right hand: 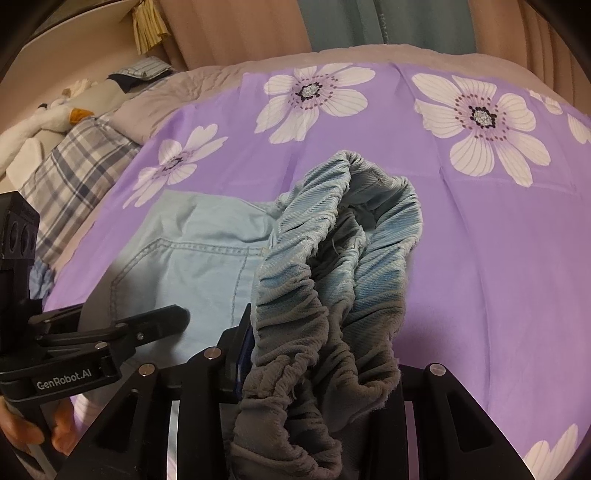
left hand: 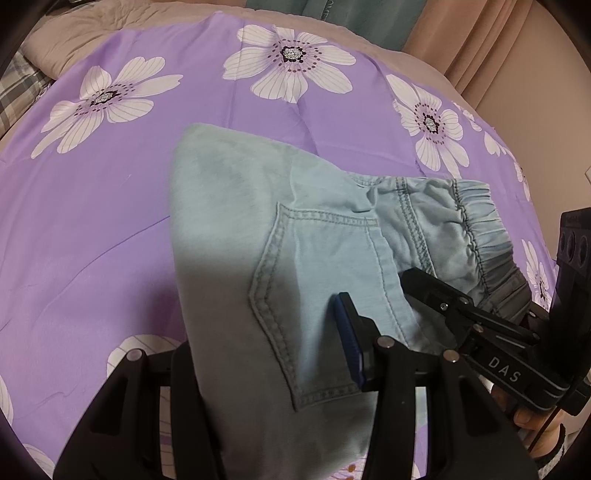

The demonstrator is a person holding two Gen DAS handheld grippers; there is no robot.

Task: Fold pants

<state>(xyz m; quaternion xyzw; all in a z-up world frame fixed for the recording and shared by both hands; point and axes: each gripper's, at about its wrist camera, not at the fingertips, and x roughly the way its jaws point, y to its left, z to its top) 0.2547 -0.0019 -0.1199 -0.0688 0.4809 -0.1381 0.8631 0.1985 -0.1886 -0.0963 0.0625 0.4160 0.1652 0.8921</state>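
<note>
Light blue denim pants (left hand: 236, 229) lie on a purple flowered bedsheet (left hand: 110, 221); a back pocket (left hand: 314, 280) faces up. My left gripper (left hand: 273, 354) is shut on the pants near the pocket, with cloth draped over its left finger. My right gripper (right hand: 314, 354) is shut on the gathered elastic waistband (right hand: 332, 258), which bunches up over its fingers. The right gripper also shows in the left wrist view (left hand: 436, 295), at the waistband (left hand: 480, 229). The left gripper shows in the right wrist view (right hand: 162, 317), on the pants (right hand: 192, 251).
A plaid pillow (right hand: 74, 173) and a white plush toy (right hand: 37, 122) lie at the bed's left. Beige and teal curtains (right hand: 369, 26) hang behind the bed. The purple sheet (right hand: 480, 258) spreads out to the right.
</note>
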